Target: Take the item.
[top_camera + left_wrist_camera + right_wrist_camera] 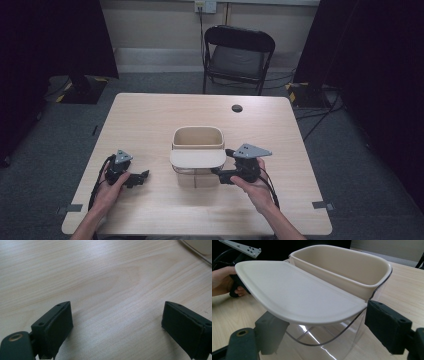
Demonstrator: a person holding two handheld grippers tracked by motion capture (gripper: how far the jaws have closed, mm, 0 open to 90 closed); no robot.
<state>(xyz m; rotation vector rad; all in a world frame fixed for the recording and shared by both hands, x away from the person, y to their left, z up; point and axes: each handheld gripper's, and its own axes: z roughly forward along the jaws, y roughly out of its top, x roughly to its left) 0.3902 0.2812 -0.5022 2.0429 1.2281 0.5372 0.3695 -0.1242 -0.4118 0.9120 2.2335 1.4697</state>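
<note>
The right gripper [322, 332] is being held wide beside the lid [294, 292]; the left gripper [117, 325] is being kept wide over the counter [100, 277].

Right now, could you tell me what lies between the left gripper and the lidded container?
Only bare wooden table: in the high view, nothing sits between the left gripper and the container. The left gripper view shows the same plain wood.

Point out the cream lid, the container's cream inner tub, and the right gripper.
cream lid [294, 293], right gripper view, middle of its flat top.
cream inner tub [342, 265], right gripper view, its inside wall.
right gripper [218, 172], high view, between its jaw tips beside the container.
</note>
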